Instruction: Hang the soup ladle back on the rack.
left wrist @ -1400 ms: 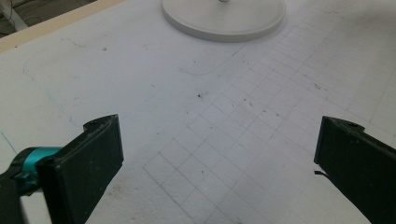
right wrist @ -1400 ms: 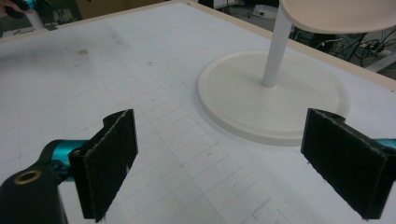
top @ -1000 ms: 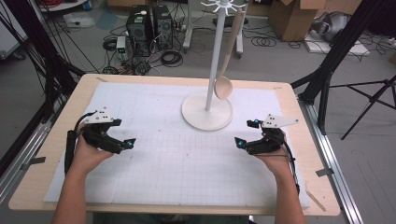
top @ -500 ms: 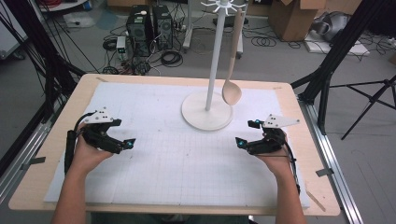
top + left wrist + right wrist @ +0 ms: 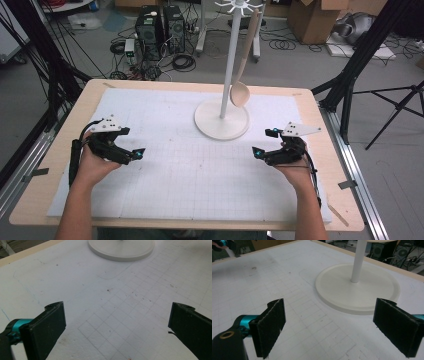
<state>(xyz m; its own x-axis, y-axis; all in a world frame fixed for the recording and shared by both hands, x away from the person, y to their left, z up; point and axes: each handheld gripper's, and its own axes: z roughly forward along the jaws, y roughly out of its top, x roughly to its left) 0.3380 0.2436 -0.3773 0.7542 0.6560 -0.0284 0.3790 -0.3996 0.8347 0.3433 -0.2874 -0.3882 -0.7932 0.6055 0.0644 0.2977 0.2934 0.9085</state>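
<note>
Even, soft overhead light fills the workspace, leaving only a faint shadow around the white stand base (image 5: 221, 120). The high view is slightly soft and grainy, dimmer on the floor beyond that base. In both gripper views the near black pads blur, with no glare on the matte mat (image 5: 200, 170).

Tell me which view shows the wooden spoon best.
The high view: the wooden spoon hangs whole from the white rack's top, bowl down beside the pole. The left gripper view catches the rack's round base; the right gripper view shows base and lower pole.
</note>
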